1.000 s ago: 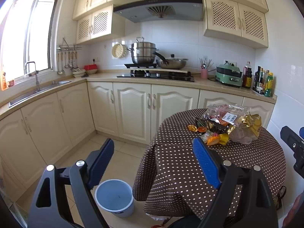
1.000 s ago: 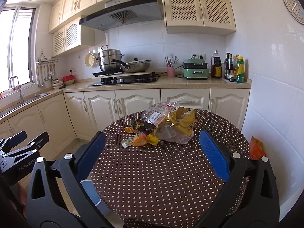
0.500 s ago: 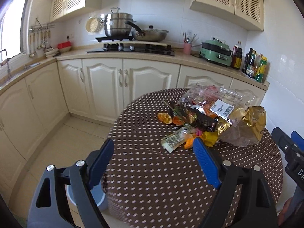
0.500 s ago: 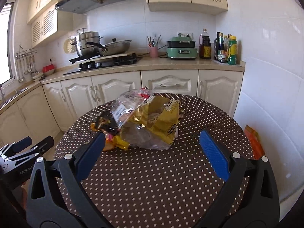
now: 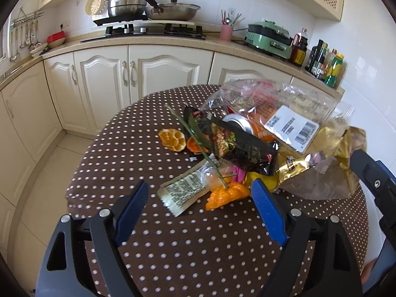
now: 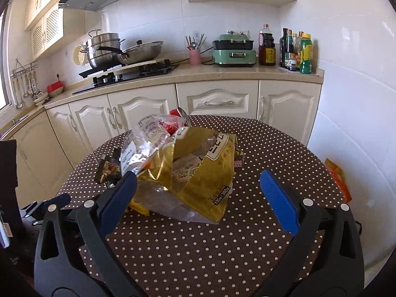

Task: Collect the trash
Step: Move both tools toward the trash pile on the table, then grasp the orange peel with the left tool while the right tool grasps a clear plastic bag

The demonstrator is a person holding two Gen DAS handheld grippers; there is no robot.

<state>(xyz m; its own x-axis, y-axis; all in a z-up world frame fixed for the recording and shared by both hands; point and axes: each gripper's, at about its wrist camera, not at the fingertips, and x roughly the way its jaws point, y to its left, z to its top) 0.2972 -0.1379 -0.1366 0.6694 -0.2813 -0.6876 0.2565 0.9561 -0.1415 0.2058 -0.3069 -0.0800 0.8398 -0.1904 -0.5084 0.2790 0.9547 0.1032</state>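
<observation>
The round table wears a dark brown tablecloth (image 5: 123, 158) dotted all over with small white spots. On it, the big crumpled snack bag (image 6: 198, 170) is shiny gold with a white label panel and black print; the plastic bag (image 5: 279, 106) above it is clear, with a white barcode sticker. A snack wrapper (image 5: 237, 146) is black with green and brown pictures, beside orange citrus peel (image 5: 172, 139) and a pale wrapper (image 5: 184, 194) printed in black text. Both the left gripper (image 5: 200, 203) and right gripper (image 6: 198, 195) have black frames with 2 bright blue finger pads each. Behind, cabinets (image 6: 217, 102) are cream, the electric cooker (image 6: 234, 52) mint green, the utensil cup (image 6: 195, 57) pink.
</observation>
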